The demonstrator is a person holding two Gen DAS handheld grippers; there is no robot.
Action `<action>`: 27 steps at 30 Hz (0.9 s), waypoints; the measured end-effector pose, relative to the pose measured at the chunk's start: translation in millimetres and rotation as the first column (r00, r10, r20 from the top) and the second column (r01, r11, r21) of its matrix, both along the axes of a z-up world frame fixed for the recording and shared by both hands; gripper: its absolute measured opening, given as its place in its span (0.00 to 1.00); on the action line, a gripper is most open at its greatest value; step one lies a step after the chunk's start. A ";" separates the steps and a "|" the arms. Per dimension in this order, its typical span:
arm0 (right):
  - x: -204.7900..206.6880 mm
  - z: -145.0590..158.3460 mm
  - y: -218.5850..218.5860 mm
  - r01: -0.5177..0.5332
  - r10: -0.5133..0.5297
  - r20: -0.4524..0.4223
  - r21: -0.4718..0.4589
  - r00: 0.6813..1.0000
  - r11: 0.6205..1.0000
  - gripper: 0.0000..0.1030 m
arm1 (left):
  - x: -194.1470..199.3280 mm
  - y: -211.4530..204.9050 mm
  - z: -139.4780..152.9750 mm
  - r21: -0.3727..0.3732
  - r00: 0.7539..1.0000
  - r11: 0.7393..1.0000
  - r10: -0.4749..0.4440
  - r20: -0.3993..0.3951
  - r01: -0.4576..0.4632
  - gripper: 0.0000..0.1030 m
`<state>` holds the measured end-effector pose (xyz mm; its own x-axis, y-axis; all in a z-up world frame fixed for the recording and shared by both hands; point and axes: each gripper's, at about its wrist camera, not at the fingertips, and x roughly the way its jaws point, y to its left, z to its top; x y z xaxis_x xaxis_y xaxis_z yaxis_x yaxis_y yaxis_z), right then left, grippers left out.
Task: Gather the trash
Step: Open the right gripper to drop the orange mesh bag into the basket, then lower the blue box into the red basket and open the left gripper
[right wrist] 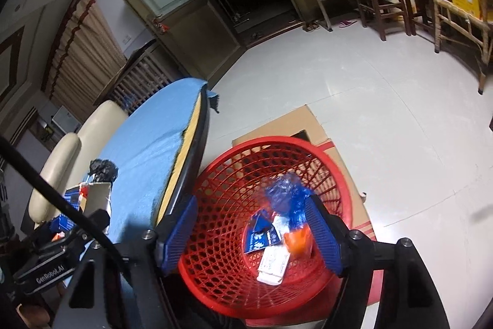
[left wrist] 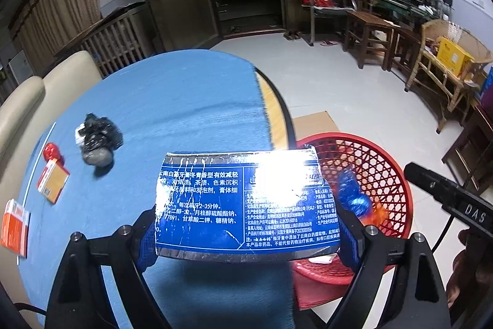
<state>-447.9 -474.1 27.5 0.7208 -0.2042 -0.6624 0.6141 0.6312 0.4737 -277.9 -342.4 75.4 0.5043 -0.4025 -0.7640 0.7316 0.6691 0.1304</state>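
- Holding a flattened blue toothpaste box [left wrist: 246, 205] crosswise in my left gripper [left wrist: 246, 232], I judge this to be the carry step: one piece of trash lifted off the table [left wrist: 185, 100] and headed for the red basket [left wrist: 391, 174].
- The box sits between my left fingers [left wrist: 146, 239], clamped at its two short ends, so its long axis runs left to right across the jaws; its printed face looks up at the camera, with the text reading upright.
- It hangs above the blue cloth near the table edge, its right end already overlapping the basket rim in the left wrist view.
- My right gripper [right wrist: 251, 232] is spread wide and holds nothing; it hovers directly over the basket [right wrist: 215, 174], which already contains a blue wrapper [right wrist: 285, 193], a white carton [right wrist: 272, 264] and something orange [right wrist: 297, 239].
- The next move, as I see it, calls for carrying the box further right until it is wholly over the basket mouth, then spreading the left jaws so it drops in; tipping one end downward should keep it from bridging the rim.
- Still to fetch from the cloth: a black bag bundle [left wrist: 97, 141], a small red object [left wrist: 50, 151] and two orange-and-white cartons [left wrist: 52, 179].
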 end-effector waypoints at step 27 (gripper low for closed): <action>-55.6 25.6 -42.4 0.122 -0.122 -0.003 -0.031 0.992 0.992 0.73 | -37.1 -74.7 -24.9 0.036 0.968 0.980 -0.187 -0.166 0.195 0.89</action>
<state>-503.5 -516.5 53.1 0.6860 -0.3111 -0.6578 0.6898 0.5657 0.4519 -315.0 -417.1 50.5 0.2909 -0.4372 -0.8510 0.8595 0.5101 0.0317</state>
